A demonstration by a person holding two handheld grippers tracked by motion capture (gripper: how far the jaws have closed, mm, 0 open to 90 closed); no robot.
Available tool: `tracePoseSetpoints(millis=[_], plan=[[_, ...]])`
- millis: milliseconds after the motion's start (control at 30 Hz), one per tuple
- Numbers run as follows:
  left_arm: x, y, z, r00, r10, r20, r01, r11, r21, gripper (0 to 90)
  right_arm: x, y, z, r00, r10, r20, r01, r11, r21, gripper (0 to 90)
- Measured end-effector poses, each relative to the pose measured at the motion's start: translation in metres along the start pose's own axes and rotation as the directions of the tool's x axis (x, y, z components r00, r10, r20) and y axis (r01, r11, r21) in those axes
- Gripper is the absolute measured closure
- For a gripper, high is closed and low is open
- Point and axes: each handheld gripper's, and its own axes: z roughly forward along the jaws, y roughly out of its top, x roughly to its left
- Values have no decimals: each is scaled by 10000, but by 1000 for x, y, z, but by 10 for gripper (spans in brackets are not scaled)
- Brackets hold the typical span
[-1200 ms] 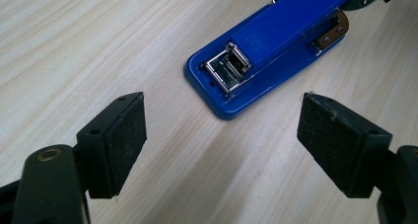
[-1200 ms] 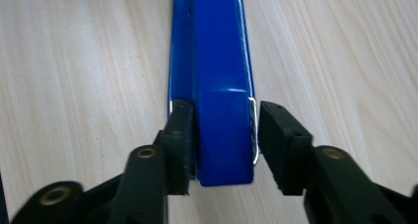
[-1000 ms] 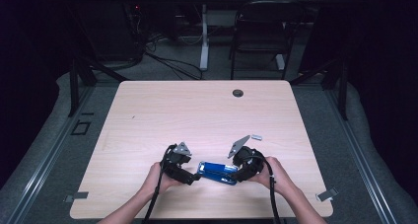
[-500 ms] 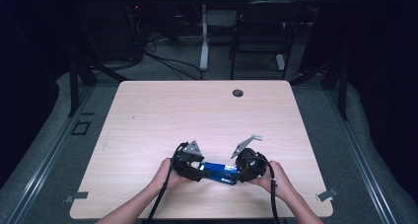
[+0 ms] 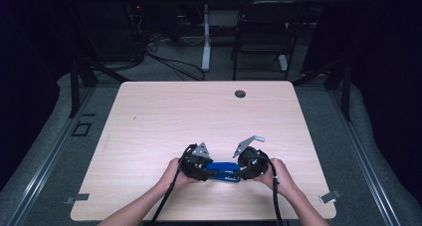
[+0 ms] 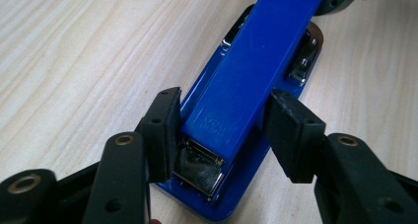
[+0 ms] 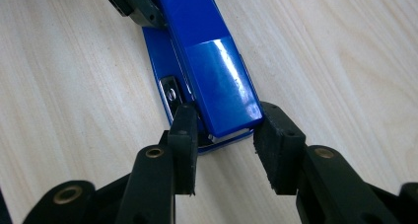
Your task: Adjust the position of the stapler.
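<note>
The table is a pale wood-grain top with a dark round grommet near its far edge, at centre. Beyond the far edge stand a chair and cables on a dark floor.

A blue stapler lies flat on the table near the near edge, a little right of centre, its length running left to right. Two forearms enter from the near side, one to each end of the stapler.

Left gripper: it sits at the stapler's left end, the end with the bright metal hinge. Its jaws have just been closing with the stapler between them. In the left gripper view the left pad lies against the blue top arm; the right pad stands just beside it, and contact there cannot be told. The grip is therefore half-closed around the end, not confirmed as a pinch.

Right gripper: it sits at the stapler's right end, the nose. Its jaws straddle that end, partly spread. The left pad touches the side of the base; the right pad is close beside the top arm's corner, and whether it touches cannot be told.
</note>
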Motion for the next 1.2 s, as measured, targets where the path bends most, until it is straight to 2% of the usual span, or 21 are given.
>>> tracePoseSetpoints(millis=[133,233,267,367,433,467,533,567,633,667,700,800,900,933,967,1000,1067,1100,1133,1167,1200], plan=[[-3,1,-1,9997,71,-254,-66,9998,195,531,-2,2,3,9984,-447,351,449,9990,-38,614],[-6,2,-1,9989,-26,-467,39,9996,280,550,-4,3,5,9957,-712,591,722,9973,-144,601],[-8,2,-1,9979,-75,-641,99,9993,371,554,-4,3,6,9953,-733,629,745,9971,-175,597],[-12,4,-1,9982,-203,-568,230,9985,488,557,-6,2,7,9955,-725,614,742,9969,-253,593],[-14,5,0,9972,-164,-736,203,9984,524,556,-7,1,5,9962,-679,554,685,9976,-86,590],[-14,5,0,9975,-228,-676,264,9982,530,548,-8,-1,5,9989,-303,352,312,9992,-248,582],[-14,6,1,9971,-255,-723,287,9987,430,508,-11,-4,2,9996,192,224,-188,9996,-194,491],[-14,6,0,9967,-214,-778,245,9989,401,467,-14,-6,-1,9985,529,139,-528,9985,-135,486],[-13,8,-2,9971,-305,-697,304,9995,-14,450,-16,-14,-8,9933,1139,170,-1134,9931,-284,491],[-12,10,-5,9972,-321,-682,306,9993,-228,433,-16,-18,-11,9894,1443,170,-1437,9890,-346,494],[-11,12,-6,9977,-344,-589,325,9989,-328,415,-17,-23,-15,9814,1897,284,-1887,9813,-370,508],[-9,17,-11,9980,-358,-521,327,9977,-600,407,-16,-28,-18,9654,2584,366,-2567,9655,-447,526],[-10,23,-11,9987,-246,-440,217,9977,-649,401,-14,-28,-17,9407,3351,536,-3342,9422,-250,550],[-10,26,-10,9992,-176,-359,152,9977,-657,402,-12,-27,-15,9278,3690,545,-3679,9294,-290,553],[-10,28,-9,9994,-115,-311,95,9979,-644,402,-12,-27,-15,9186,3913,558,-3910,9202,-165,574],[-11,30,-7,9998,-28,-207,16,9984,-560,403,-11,-27,-15,9122,4052,613,-4052,9141,-136,586],[-13,34,-3,9998,94,-147,-102,9986,-528,406,-8,-27,-13,8903,4521,542,-4507,8920,-353,613],[-13,35,-1,9999,106,-100,-111,9986,-523,409,-7,-27,-12,8825,4664,609,-4654,8845,-315,618],[-15,37,1,9997,203,-106,-208,9985,-516,412,-7,-28,-12,8822,4655,704,-4652,8849,-227,623],[-16,38,2,9995,273,-179,-279,9989,-388,424,-7,-29,-11,8697,4876,766,-4875,8729,-212,632],[-16,40,4,9994,327,-77,-330,9986,-406,432,-7,-30,-10,8606,5042,712,-5033,8635,-314,643]])
